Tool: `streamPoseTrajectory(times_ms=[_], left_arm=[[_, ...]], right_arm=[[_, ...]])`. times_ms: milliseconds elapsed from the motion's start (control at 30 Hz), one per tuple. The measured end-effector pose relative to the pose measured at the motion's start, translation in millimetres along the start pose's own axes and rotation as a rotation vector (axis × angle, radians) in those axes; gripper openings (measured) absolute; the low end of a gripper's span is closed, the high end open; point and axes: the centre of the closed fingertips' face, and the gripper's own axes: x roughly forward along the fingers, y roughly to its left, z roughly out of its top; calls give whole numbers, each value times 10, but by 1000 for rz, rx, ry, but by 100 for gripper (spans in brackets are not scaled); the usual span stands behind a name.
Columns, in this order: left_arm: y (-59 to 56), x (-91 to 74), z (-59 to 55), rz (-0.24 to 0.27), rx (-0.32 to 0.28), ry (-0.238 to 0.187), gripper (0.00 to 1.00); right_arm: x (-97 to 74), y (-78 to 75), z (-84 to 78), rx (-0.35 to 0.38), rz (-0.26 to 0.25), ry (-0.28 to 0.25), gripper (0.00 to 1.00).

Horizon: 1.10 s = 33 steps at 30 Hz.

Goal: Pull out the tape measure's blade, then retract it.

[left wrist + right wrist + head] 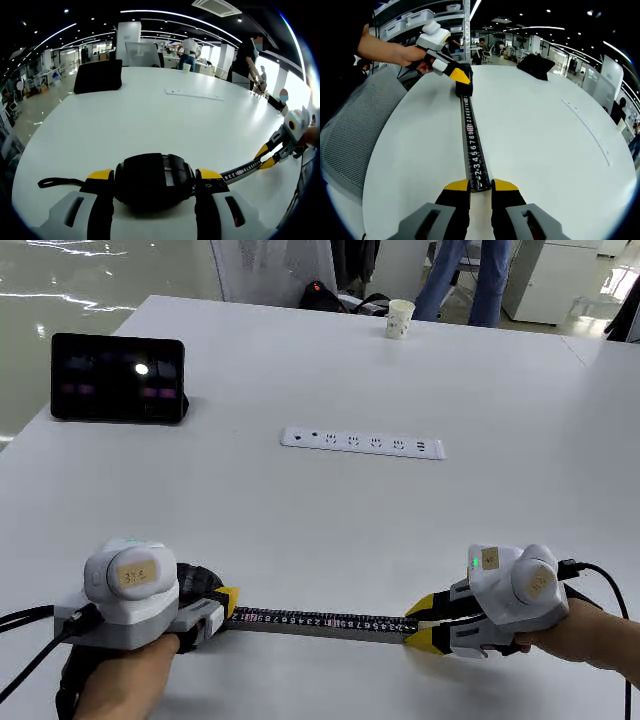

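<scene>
Black and rounded, the plastic tape measure case (pixel 155 182) sits clamped between the yellow-tipped jaws of the left gripper (pixel 222 608) at the near left of the white table (pixel 300 520). Its dark numbered blade (pixel 320 621) runs flat along the tabletop to the right gripper (pixel 418 626), whose jaws are pressed together on the blade's free end at the near right. So the blade is out, and retracting looks like the step to come. Now the worry: that pinch on the tip is slim, and if the right jaws let go all at once the spring would likely whip the blade back, jolting the case in the left grip. Any twist between the hands could kink the blade. The long white power strip (pixel 362 442) and the black tablet (pixel 118 377) lie farther off, well apart.
</scene>
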Motion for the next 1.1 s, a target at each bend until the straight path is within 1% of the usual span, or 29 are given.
streamPoseTrajectory(times_ms=[200, 600, 733, 767, 867, 967, 1100], left_arm=[[1, 6, -3, 3, 5, 1, 61], [-4, 17, -9, 4, 21, 15, 61], [1, 18, -20, 13, 32, 35, 60], [-1, 20, -18, 14, 31, 34, 59], [1, 21, -22, 16, 39, 33, 59], [5, 23, -30, 21, 49, 41, 58], [10, 31, -26, 19, 56, 42, 56]], right_arm=[[-30, 1, -34, 15, -4, 5, 13], [-37, -6, -33, -3, -8, 3, 11], [-42, 11, -28, -20, -8, 8, 10], [-42, 10, -25, -25, -8, 10, 10], [-31, 23, 4, -28, -6, 10, 9], [-37, 8, -22, -25, -5, 11, 9], [-35, 10, -17, -23, -4, 11, 9]])
